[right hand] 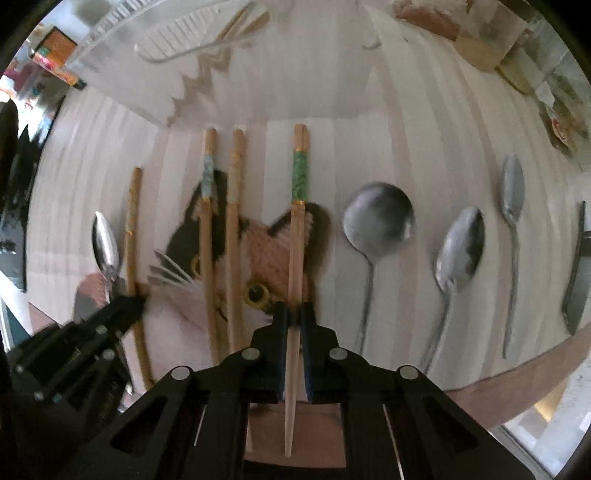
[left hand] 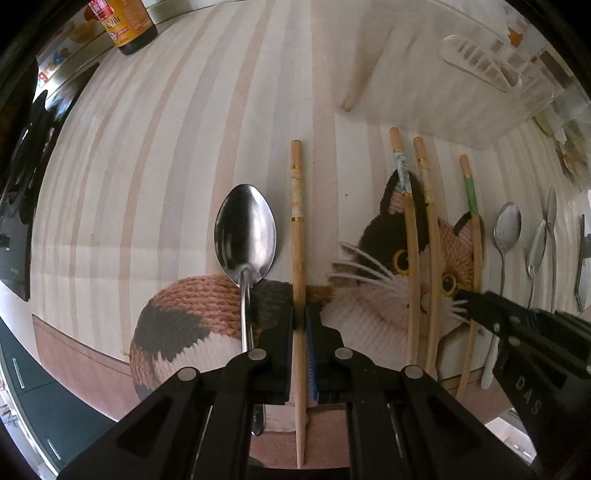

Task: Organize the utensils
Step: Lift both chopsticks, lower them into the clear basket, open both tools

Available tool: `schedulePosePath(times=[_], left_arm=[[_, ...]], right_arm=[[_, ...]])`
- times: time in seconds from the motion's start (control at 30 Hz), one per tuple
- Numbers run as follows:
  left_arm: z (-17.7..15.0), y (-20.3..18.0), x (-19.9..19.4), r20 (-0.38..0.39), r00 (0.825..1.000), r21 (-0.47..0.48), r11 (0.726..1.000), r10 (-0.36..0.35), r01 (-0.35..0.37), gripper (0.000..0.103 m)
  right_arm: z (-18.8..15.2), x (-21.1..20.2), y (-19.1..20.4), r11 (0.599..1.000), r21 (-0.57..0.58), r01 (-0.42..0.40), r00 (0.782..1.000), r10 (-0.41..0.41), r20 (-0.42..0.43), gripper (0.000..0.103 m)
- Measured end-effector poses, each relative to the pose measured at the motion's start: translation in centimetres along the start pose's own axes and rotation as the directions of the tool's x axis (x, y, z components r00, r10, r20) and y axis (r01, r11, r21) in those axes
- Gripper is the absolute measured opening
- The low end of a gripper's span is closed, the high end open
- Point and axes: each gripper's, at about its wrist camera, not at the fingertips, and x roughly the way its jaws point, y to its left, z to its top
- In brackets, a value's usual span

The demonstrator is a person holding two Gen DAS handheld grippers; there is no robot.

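Note:
My left gripper [left hand: 299, 314] is shut on a wooden chopstick with a white-gold band [left hand: 297, 258], held just above the cat-print mat [left hand: 184, 325]. A large steel spoon [left hand: 245, 236] lies just left of it. My right gripper [right hand: 291, 314] is shut on a wooden chopstick with a green band [right hand: 298, 221]; it looks like a pair lying together. Two more chopsticks [right hand: 221, 240] lie to its left on the mat. In the left wrist view the right gripper [left hand: 465, 299] shows at the right, by the green-banded chopstick [left hand: 471, 199].
A clear plastic organizer box [left hand: 480, 66] stands at the back; it also shows in the right wrist view [right hand: 221, 55]. Three steel spoons [right hand: 376, 221] and a knife [right hand: 576, 277] lie to the right. A sauce bottle [left hand: 125, 22] stands far left.

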Motion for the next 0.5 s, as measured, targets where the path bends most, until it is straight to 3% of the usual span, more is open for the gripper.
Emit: schedulePosePath(times=[0.5], left_arm=[[-0.05,0.34,-0.23,-0.005,1.000,0.034,0.999,-0.012,0.013,0.005]], right_arm=[[-1.07,0.51,0.03,0.997,-0.034,0.066,0.998,-0.066,-0.006,0.007]])
